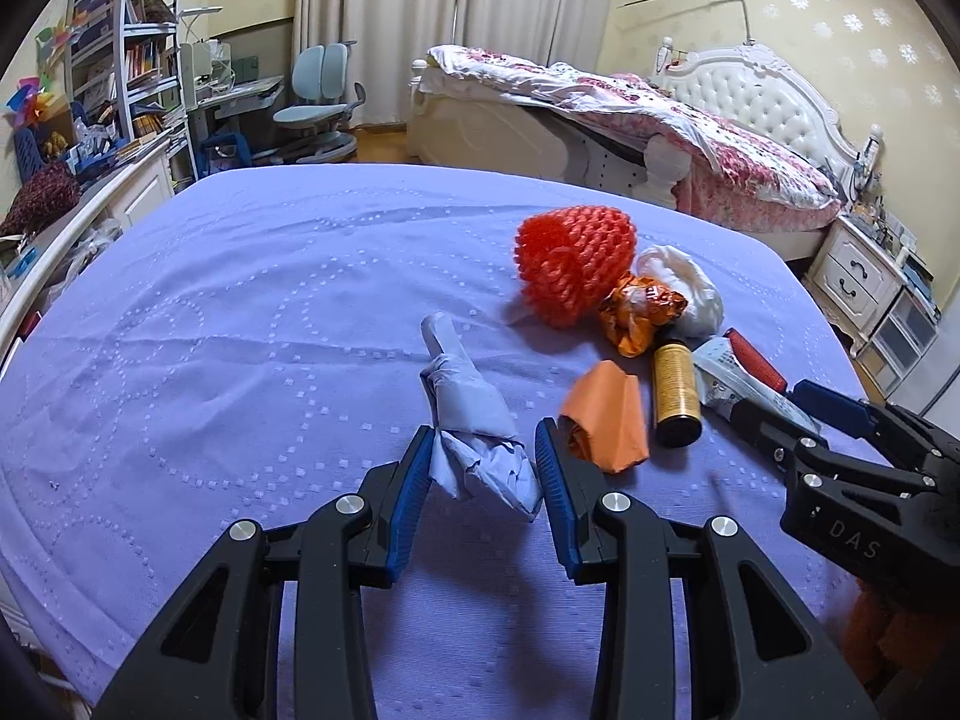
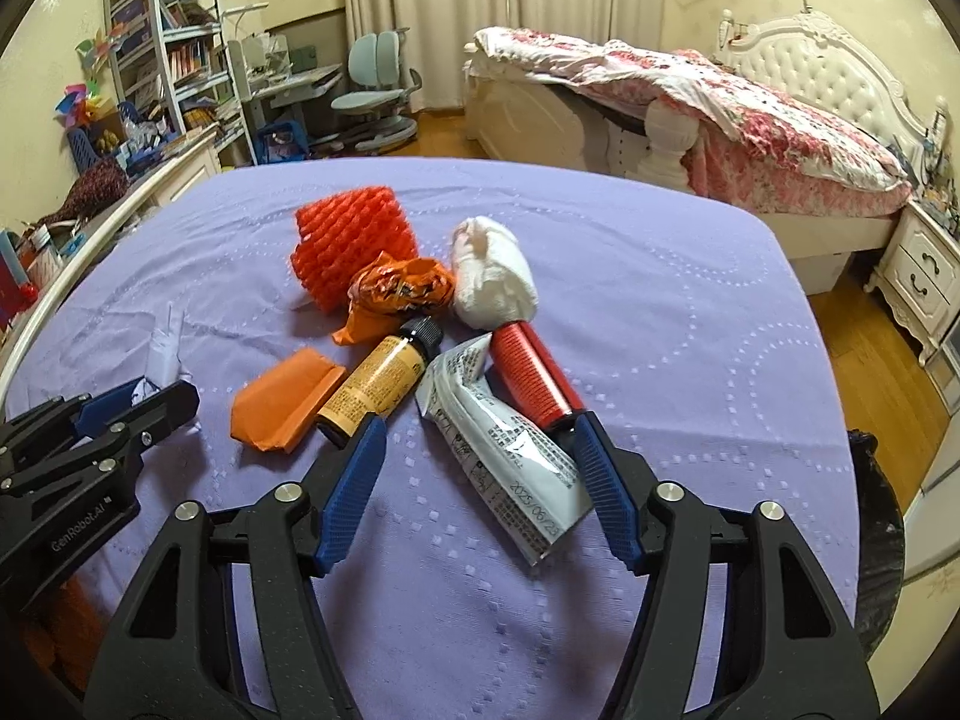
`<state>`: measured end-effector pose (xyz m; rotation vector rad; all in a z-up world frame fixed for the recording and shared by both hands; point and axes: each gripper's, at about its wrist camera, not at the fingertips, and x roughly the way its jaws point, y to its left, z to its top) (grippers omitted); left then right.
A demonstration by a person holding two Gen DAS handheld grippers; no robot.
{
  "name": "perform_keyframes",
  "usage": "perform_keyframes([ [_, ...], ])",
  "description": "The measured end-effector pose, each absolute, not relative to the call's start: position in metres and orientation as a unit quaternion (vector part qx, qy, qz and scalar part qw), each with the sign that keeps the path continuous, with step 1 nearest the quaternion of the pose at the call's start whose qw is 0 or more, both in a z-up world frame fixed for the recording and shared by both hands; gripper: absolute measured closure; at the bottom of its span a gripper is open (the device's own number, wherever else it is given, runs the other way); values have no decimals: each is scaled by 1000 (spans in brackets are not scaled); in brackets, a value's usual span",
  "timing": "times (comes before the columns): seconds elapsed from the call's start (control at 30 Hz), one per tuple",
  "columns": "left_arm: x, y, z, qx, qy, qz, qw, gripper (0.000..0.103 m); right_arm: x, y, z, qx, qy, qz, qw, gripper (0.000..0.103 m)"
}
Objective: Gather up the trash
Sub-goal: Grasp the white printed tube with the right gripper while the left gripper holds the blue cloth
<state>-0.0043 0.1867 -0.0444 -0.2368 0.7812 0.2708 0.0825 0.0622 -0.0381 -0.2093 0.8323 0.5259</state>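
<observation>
Now the left gripper [image 1: 483, 468] stands partly open around the crumpled blue paper [image 1: 474, 426] on the purple bedcover [image 1: 240, 330]; its pads are beside the paper, not yet pressing. It looks light and soft, so its thick lower bunch is the best hold. The right gripper [image 2: 480, 468] is wide open around the flat white tube [image 2: 504, 438], which probably bends. No trash container is clearly visible.

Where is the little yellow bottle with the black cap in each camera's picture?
Left wrist view: the yellow bottle lies right of centre, between the orange folded paper and the white tube.
Right wrist view: the bottle lies just left of centre, cap pointing away.
Shared landmark: the red foam net behind it.
</observation>
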Motion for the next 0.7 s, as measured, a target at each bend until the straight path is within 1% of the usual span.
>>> perform_keyframes([
  [0.07, -5, 189, -46, -117, 380, 131, 908, 66, 80, 65, -39, -104, 405, 258, 871, 46],
  [0.23, -5, 193, -50, -124, 384, 129, 906, 66, 79, 69, -43, -106, 412, 259, 867, 47],
  [0.27, -5, 193, -51, -124, 384, 129, 906, 66, 80, 71, -44, -106, 414, 258, 867, 49],
  [0.3, -5, 193, -51, -123, 384, 128, 906, 66, 81, 72, -45, -106, 416, 256, 866, 54],
  [0.33, -5, 193, -51, -122, 384, 128, 906, 66, 81, 73, -47, -108, 419, 254, 865, 57],
  [0.4, -5, 193, -50, -121, 383, 127, 907, 66, 83, 75, -50, -110, 424, 255, 862, 68],
  [0.43, -5, 193, -50, -121, 383, 126, 907, 66, 83, 75, -52, -110, 429, 258, 859, 71],
  [0.57, -6, 193, -50, -121, 383, 126, 907, 66, 79, 71, -50, -107, 424, 259, 861, 77],
  [0.7, -8, 190, -50, -119, 379, 125, 909, 66, 72, 66, -46, -101, 416, 260, 866, 77],
])
